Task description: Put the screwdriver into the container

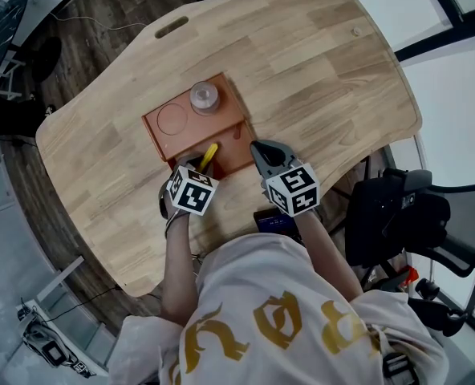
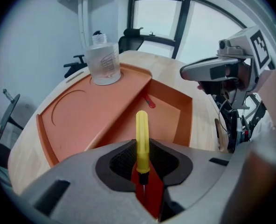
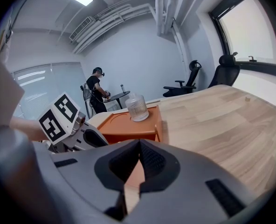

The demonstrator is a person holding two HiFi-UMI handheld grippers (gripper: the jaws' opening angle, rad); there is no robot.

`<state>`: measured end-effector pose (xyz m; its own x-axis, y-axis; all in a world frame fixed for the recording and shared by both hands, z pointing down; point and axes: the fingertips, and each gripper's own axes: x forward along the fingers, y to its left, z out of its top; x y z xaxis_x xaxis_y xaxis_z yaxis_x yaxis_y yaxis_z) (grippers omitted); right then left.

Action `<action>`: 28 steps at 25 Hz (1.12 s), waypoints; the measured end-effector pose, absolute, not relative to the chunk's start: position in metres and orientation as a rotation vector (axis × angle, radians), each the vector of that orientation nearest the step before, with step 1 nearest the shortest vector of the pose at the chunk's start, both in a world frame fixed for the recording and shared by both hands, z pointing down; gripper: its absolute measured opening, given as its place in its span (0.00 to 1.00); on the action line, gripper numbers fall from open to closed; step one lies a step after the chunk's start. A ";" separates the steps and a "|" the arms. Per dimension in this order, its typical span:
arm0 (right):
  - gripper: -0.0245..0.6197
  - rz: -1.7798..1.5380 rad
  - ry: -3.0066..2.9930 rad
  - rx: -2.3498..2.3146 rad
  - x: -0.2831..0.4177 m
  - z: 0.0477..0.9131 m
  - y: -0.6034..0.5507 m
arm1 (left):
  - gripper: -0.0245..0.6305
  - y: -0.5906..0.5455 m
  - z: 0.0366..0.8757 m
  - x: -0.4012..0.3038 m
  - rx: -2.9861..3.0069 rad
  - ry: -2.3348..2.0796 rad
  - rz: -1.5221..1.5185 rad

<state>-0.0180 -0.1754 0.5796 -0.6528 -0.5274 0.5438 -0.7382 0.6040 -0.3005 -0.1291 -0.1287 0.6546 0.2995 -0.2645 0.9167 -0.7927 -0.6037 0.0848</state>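
The yellow-handled screwdriver point(image 2: 142, 139) points forward out of my left gripper point(image 2: 142, 158), whose pads are shut on its handle just above the black collar. In the head view the screwdriver point(image 1: 209, 156) hangs over the near, deeper compartment of the orange container point(image 1: 161, 131), with the left gripper point(image 1: 199, 165) at that compartment's front edge. A small red piece point(image 2: 148, 101) lies inside the compartment point(image 2: 175, 111). My right gripper point(image 1: 259, 152) hovers just right of the container's near corner, its jaws shut with nothing between them point(image 3: 139, 160).
A clear jar point(image 1: 205, 97) stands on the container's flat upper part beside a round recess point(image 1: 172, 119). A dark device point(image 1: 274, 221) lies at the table's near edge. A black office chair point(image 1: 406, 215) stands to the right. A person point(image 3: 98, 94) stands far off.
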 end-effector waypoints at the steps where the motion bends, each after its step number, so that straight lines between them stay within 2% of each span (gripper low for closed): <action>1: 0.05 0.719 -2.432 1.008 -0.019 0.580 -0.176 | 0.17 -0.130 0.656 -0.130 2.006 -0.942 1.278; 18: 0.05 0.729 -2.429 1.008 -0.014 0.583 -0.181 | 0.17 -0.138 0.675 -0.141 1.862 -0.977 1.499; 28: 0.05 0.741 -2.430 1.017 -0.007 0.583 -0.178 | 0.19 -0.137 0.680 -0.139 1.863 -1.002 1.513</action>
<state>-0.0068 -0.1783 0.5831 -0.6541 -0.5268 0.5428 -0.7400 0.5944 -0.3149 -0.1388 -0.1369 0.6802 0.0961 -0.2132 0.9723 -0.8120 -0.5818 -0.0473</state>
